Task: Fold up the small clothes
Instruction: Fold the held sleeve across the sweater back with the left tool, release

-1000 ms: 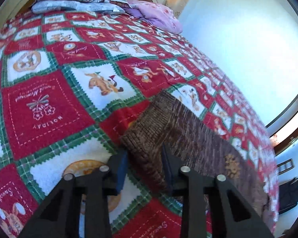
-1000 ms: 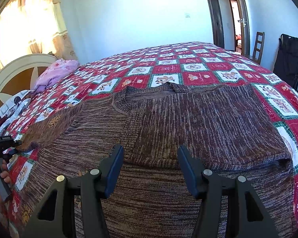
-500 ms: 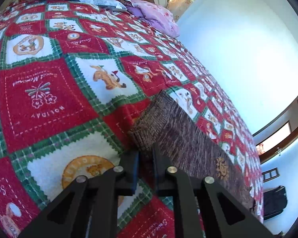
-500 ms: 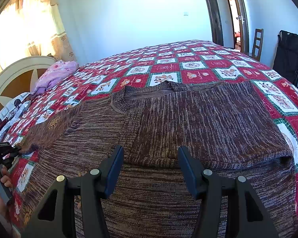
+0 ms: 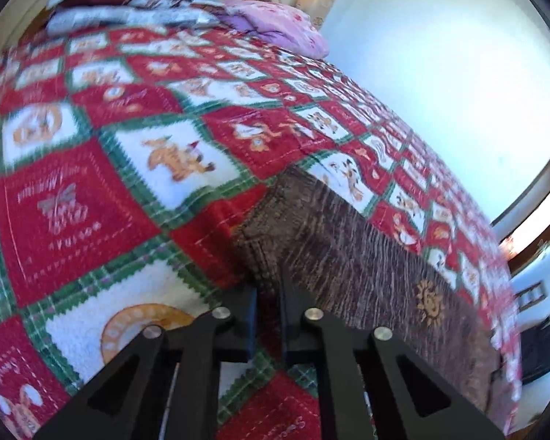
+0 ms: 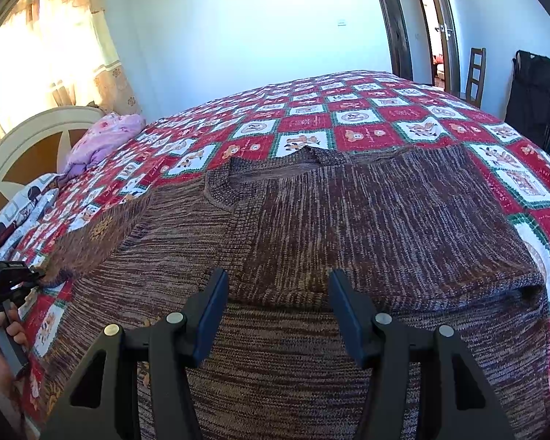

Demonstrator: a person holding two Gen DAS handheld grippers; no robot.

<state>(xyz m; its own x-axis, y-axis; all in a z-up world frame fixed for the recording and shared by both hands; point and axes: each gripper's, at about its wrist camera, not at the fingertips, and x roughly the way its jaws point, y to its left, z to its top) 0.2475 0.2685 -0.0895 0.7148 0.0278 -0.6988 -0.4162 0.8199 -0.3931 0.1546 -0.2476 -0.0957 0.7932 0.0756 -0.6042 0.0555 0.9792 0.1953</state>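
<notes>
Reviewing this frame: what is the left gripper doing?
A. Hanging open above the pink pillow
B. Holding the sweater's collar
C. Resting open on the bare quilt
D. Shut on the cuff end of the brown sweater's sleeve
D: in the left wrist view the left gripper has its jaws shut on the sleeve cuff of the brown sweater.

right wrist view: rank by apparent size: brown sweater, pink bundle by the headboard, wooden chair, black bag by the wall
1. brown sweater, largest by far, but nearest the camera
2. black bag
3. pink bundle
4. wooden chair

Bag and bundle look close in size; their order is unsure.
</notes>
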